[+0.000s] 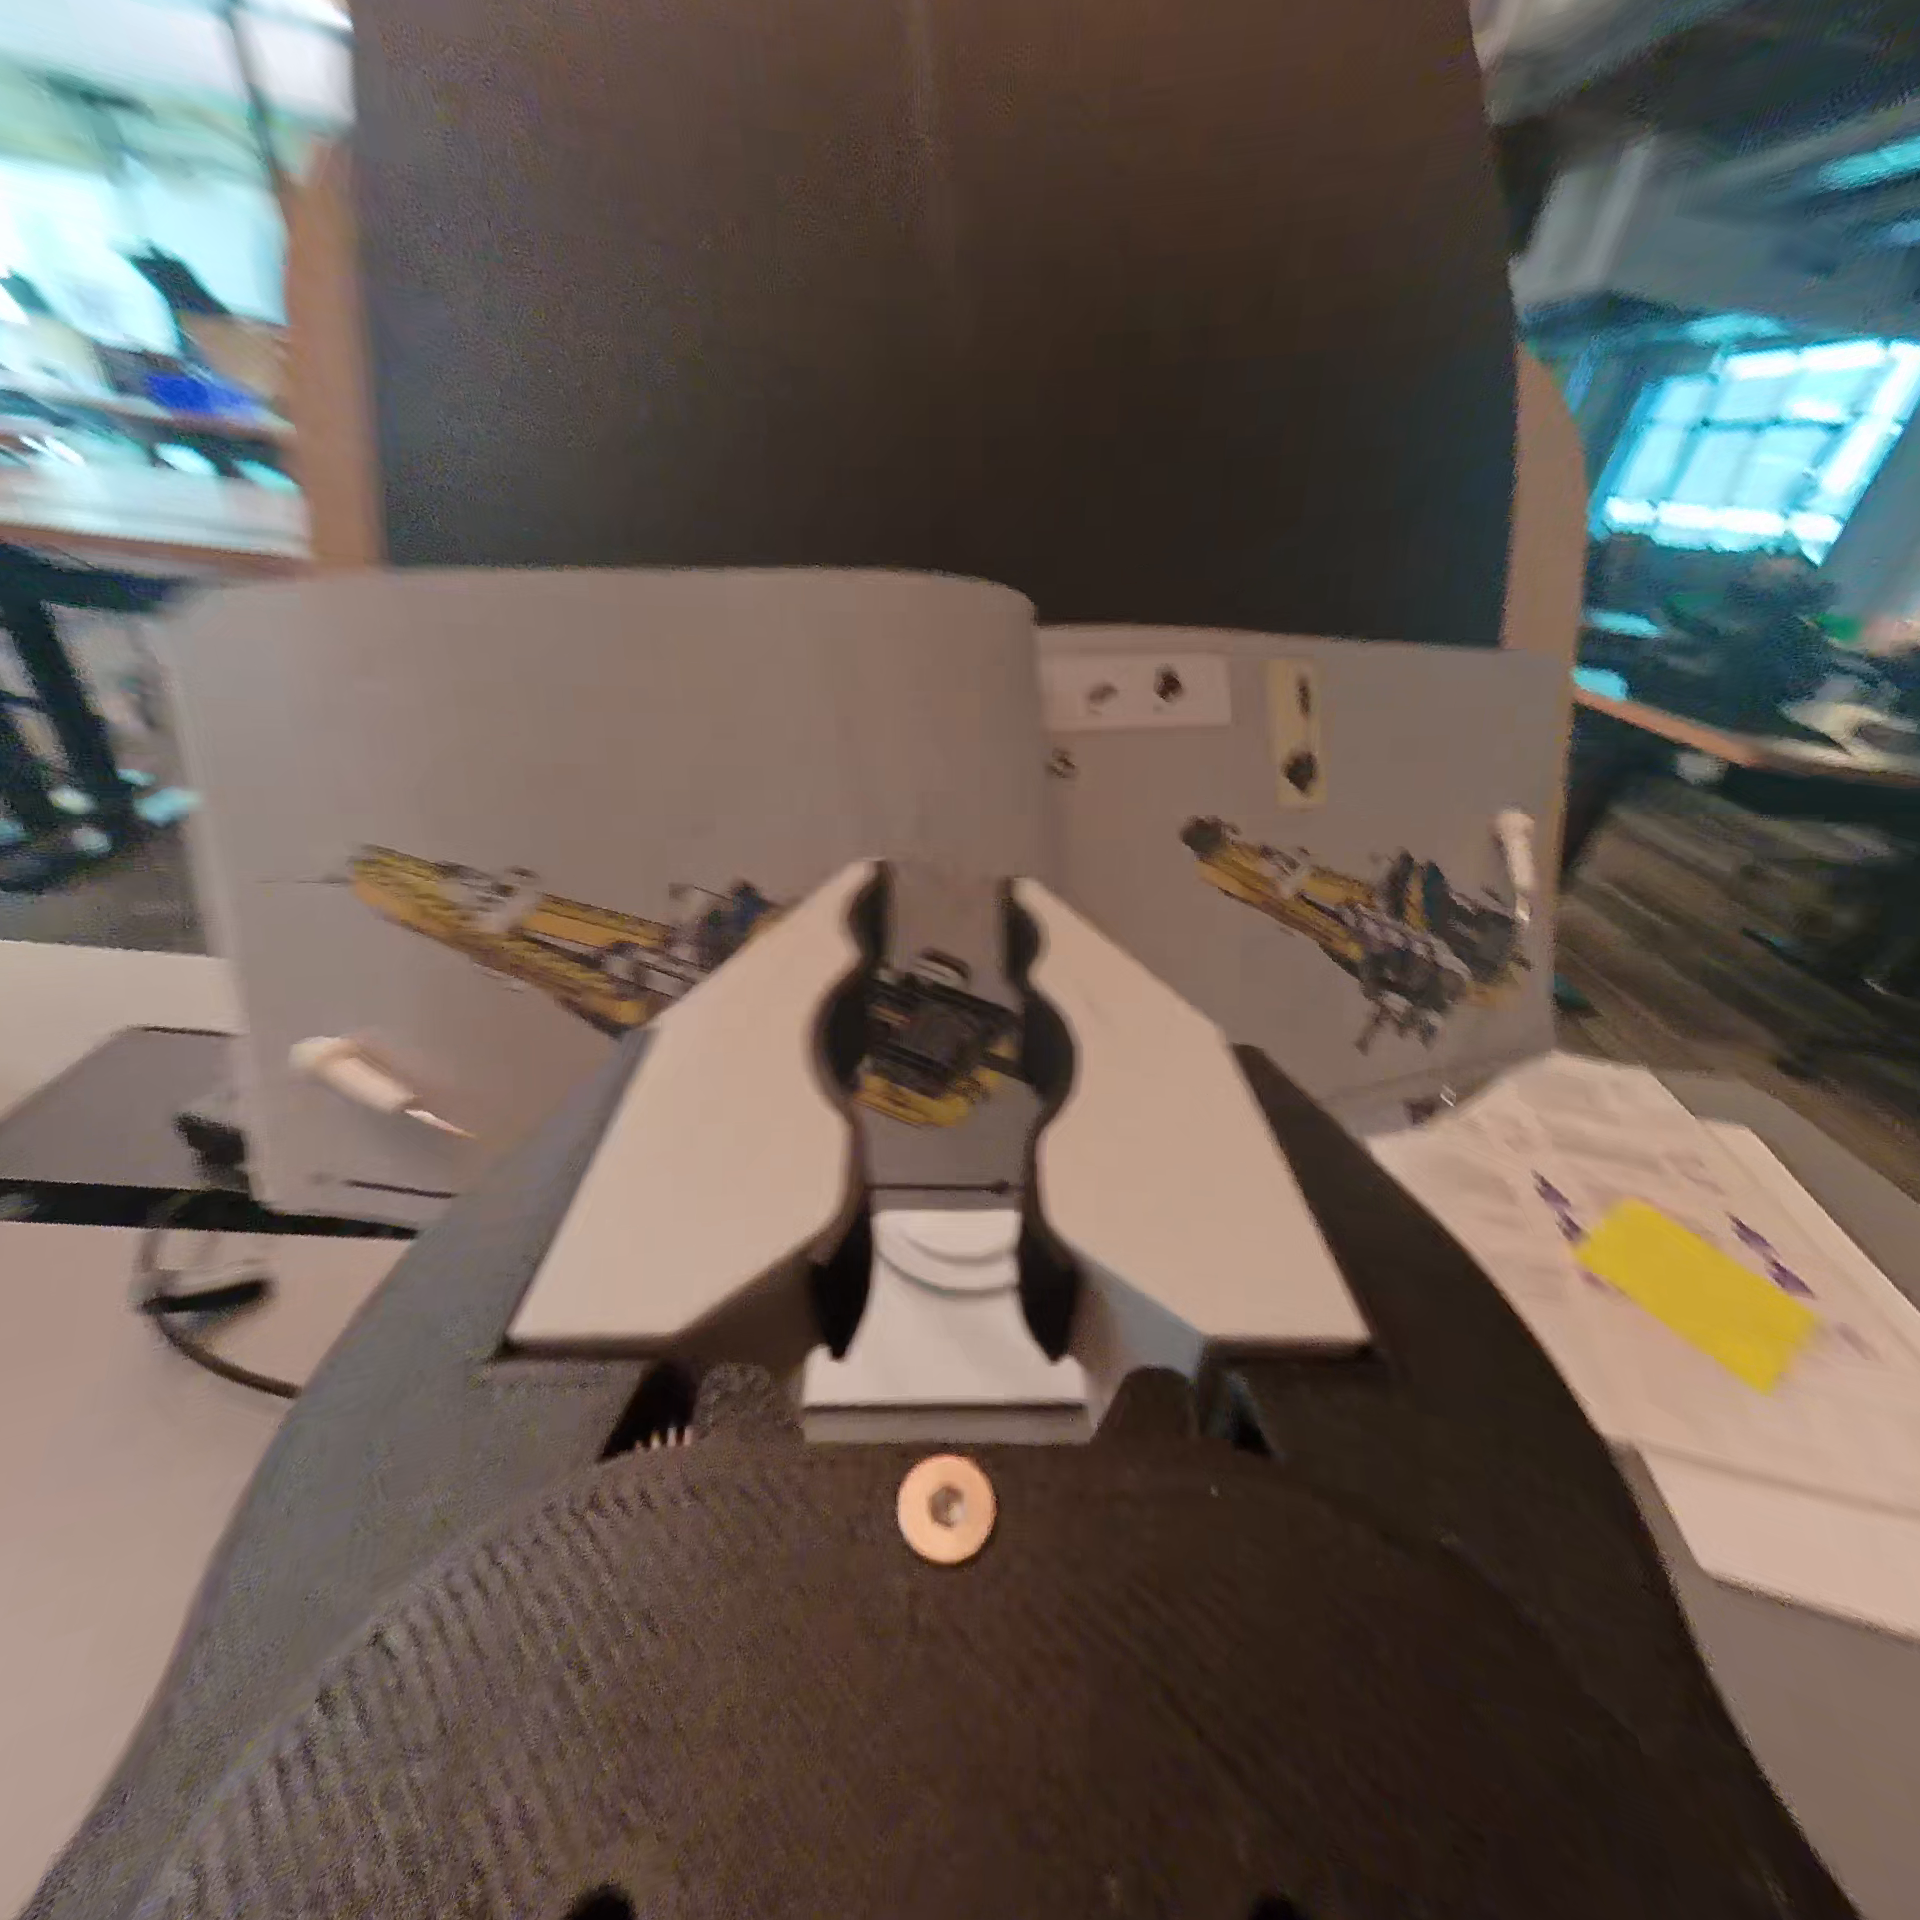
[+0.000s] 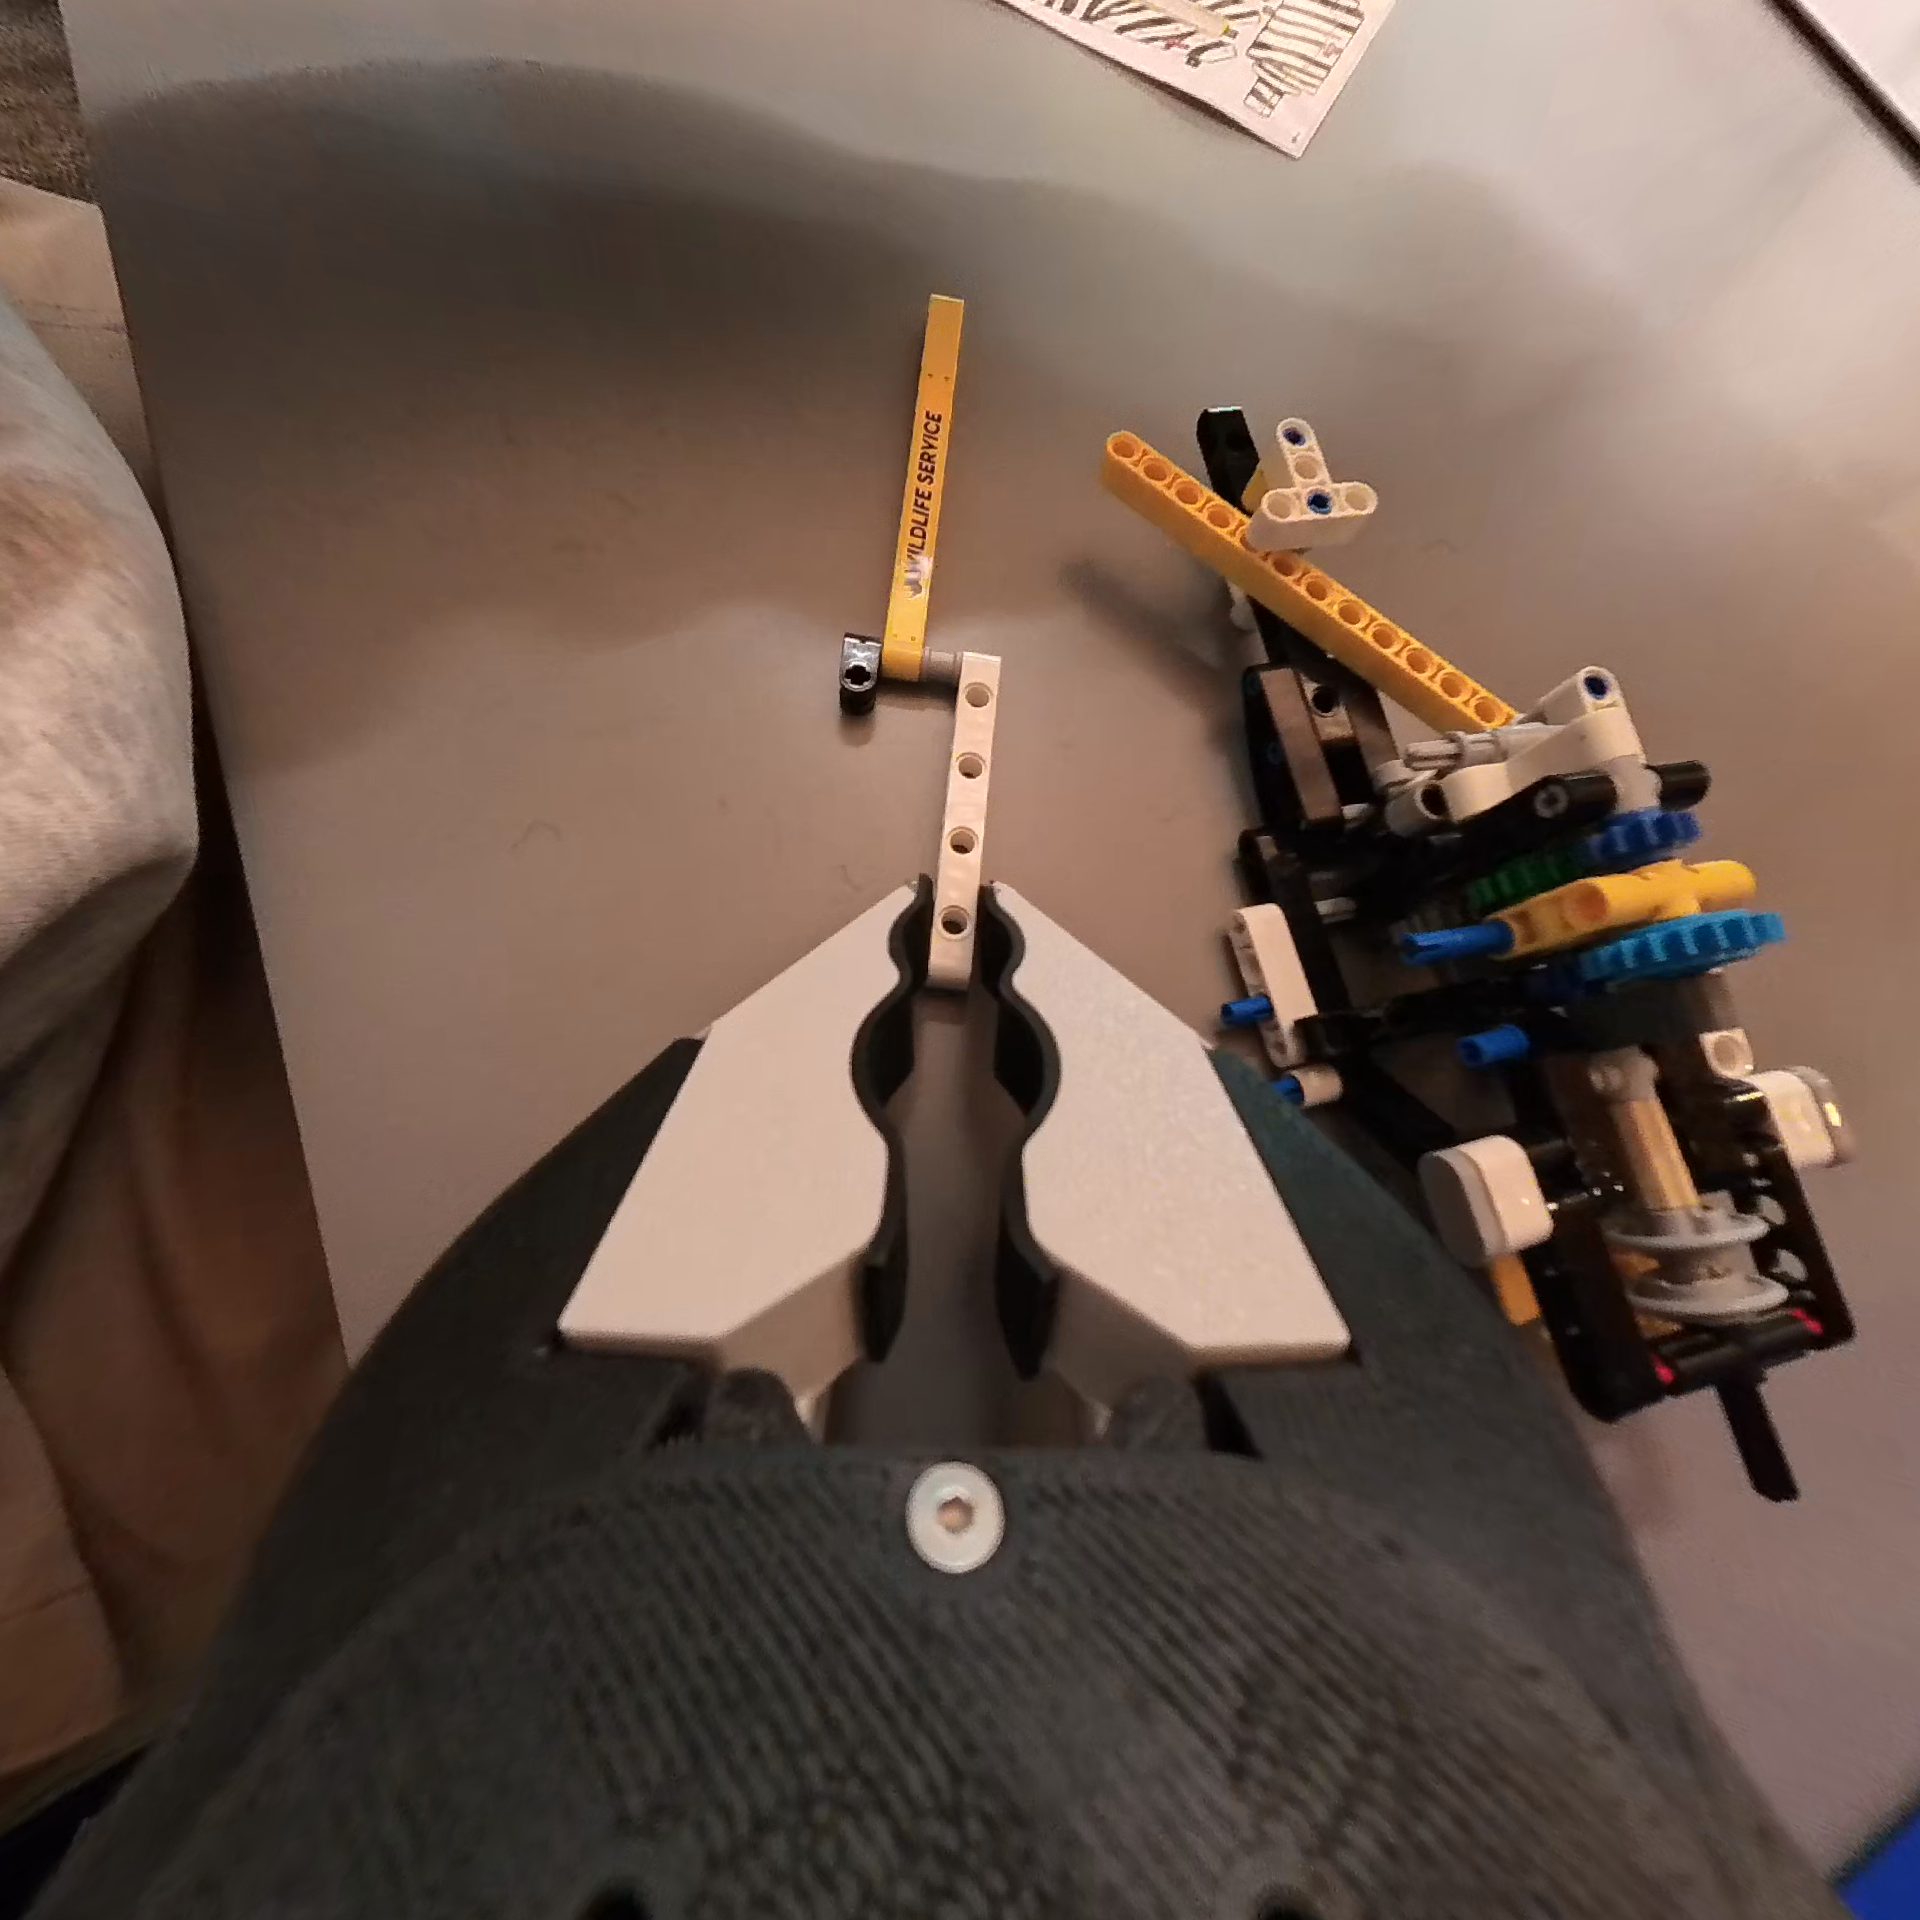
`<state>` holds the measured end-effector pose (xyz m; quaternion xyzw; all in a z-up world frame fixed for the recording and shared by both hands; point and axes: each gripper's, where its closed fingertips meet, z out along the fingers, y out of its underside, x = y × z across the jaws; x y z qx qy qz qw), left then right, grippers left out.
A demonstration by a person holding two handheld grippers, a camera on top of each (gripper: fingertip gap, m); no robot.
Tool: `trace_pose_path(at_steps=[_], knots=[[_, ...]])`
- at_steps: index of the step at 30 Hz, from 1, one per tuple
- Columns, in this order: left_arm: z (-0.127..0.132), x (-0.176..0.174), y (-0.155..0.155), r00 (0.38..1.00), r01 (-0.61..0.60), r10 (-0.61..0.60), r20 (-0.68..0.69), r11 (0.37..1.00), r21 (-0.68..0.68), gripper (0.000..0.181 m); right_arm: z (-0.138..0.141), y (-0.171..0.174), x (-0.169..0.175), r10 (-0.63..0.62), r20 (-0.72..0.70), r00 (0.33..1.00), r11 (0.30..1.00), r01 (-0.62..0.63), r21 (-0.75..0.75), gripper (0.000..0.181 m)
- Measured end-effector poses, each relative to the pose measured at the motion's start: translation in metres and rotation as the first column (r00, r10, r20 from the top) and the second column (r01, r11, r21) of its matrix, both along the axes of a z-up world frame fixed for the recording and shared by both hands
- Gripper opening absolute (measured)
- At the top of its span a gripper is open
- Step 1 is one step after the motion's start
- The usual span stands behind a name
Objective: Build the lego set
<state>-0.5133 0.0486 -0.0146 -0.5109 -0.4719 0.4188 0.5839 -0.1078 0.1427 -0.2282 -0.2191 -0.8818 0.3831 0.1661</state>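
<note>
My right gripper [image 2: 956, 894] is shut on the near end of a white holed beam [image 2: 968, 790]. A grey pin at the beam's far end joins it to a yellow labelled beam [image 2: 925, 488] and a small black connector [image 2: 858, 677]. I cannot tell whether this small piece rests on the grey table [image 2: 520, 416] or hangs just above it. The main lego build [image 2: 1507, 935], black with blue gears and a long yellow beam [image 2: 1309, 582], lies to the right. My left gripper [image 1: 948, 883] is slightly open and empty, and points at the upright open instruction booklet [image 1: 623, 779].
Loose printed sheets, one with a yellow patch [image 1: 1694, 1309], lie right of the booklet. A black flat device [image 1: 125, 1091] and a cable [image 1: 197, 1309] sit to the left. A dark panel [image 1: 935, 312] stands behind. Another sheet [image 2: 1226, 52] lies at the table's far side; grey cloth [image 2: 73, 727] is at the left edge. The grippers' ends are close to 45 centimetres from one another.
</note>
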Motion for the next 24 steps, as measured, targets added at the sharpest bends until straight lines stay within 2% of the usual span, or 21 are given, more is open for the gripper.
trace_pose_path(at_steps=[1,3,6,8,10,11,17,24], knots=[[0.006,0.002,-0.010,0.999,-0.034,0.034,-0.042,0.999,0.003,0.043,0.000,0.000,0.000,0.000,-0.001,1.000,1.000,0.000,0.001,0.007],[0.009,0.000,-0.028,0.996,-0.079,0.080,-0.050,0.997,0.018,0.075,0.000,0.000,0.000,0.000,0.001,1.000,1.000,0.000,0.000,0.007],[-0.012,-0.020,-0.039,0.993,-0.077,0.073,0.094,0.996,0.034,0.091,0.000,0.000,0.000,0.000,0.004,1.000,1.000,0.000,-0.002,0.007],[-0.013,-0.027,-0.040,0.993,-0.063,0.059,0.103,0.997,0.043,0.083,0.000,0.000,0.000,0.000,0.003,1.000,1.000,0.000,-0.002,0.007],[-0.012,-0.027,-0.033,0.994,-0.018,0.014,0.106,0.999,0.038,0.026,0.000,0.000,0.000,0.000,0.001,1.000,1.000,0.000,-0.001,0.007],[-0.014,-0.028,-0.028,0.993,0.010,-0.016,0.117,0.999,0.052,0.004,0.000,0.000,0.000,0.000,0.002,1.000,1.000,0.000,-0.001,0.007],[-0.017,-0.032,-0.025,0.990,-0.010,0.004,0.140,0.999,0.041,0.000,0.000,0.000,0.000,0.000,0.000,1.000,1.000,0.000,0.000,0.007],[-0.014,-0.028,-0.015,0.985,0.084,-0.092,0.147,0.995,0.062,0.000,0.000,0.000,0.000,0.000,0.005,1.000,1.000,0.000,-0.003,0.007]])
